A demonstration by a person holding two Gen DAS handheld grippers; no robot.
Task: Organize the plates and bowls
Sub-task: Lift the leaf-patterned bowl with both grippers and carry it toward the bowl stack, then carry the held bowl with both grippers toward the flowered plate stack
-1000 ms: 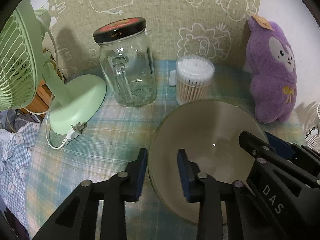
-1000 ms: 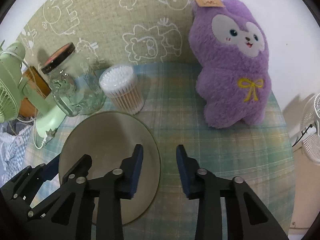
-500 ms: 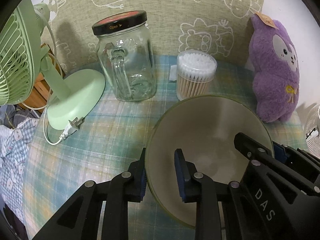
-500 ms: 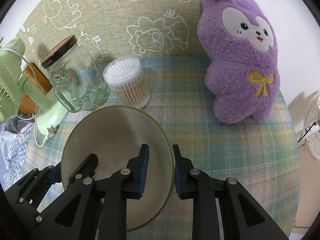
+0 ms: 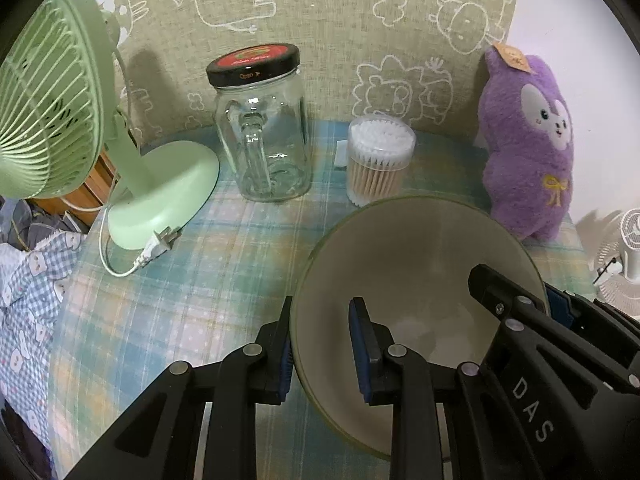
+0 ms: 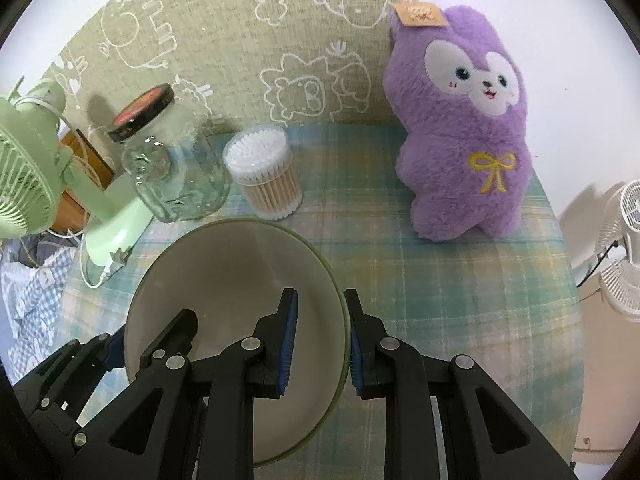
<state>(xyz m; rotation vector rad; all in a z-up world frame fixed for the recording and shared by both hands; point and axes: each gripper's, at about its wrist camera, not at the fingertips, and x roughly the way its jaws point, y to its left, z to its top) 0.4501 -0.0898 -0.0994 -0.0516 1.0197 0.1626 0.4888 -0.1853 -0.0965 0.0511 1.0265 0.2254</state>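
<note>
A wide beige bowl (image 5: 420, 264) with a green rim is held over the checked tablecloth. It also shows in the right wrist view (image 6: 236, 276). My left gripper (image 5: 322, 350) is shut on the bowl's left rim, one finger outside and one inside. My right gripper (image 6: 318, 346) is shut on the bowl's right rim in the same way. Each gripper shows at the edge of the other's view. The bowl looks lifted off the cloth and empty.
Behind the bowl stand a glass jar (image 5: 262, 128) with a black lid, a tub of cotton swabs (image 5: 378, 160), a green desk fan (image 5: 60, 120) with a loose plug (image 5: 160, 244), and a purple plush toy (image 6: 464, 128). A white fan (image 6: 616, 248) stands off the table's right.
Both grippers have closed from open onto opposite sides of the bowl's rim. The bowl has risen and sits higher against the jar and swab tub.
</note>
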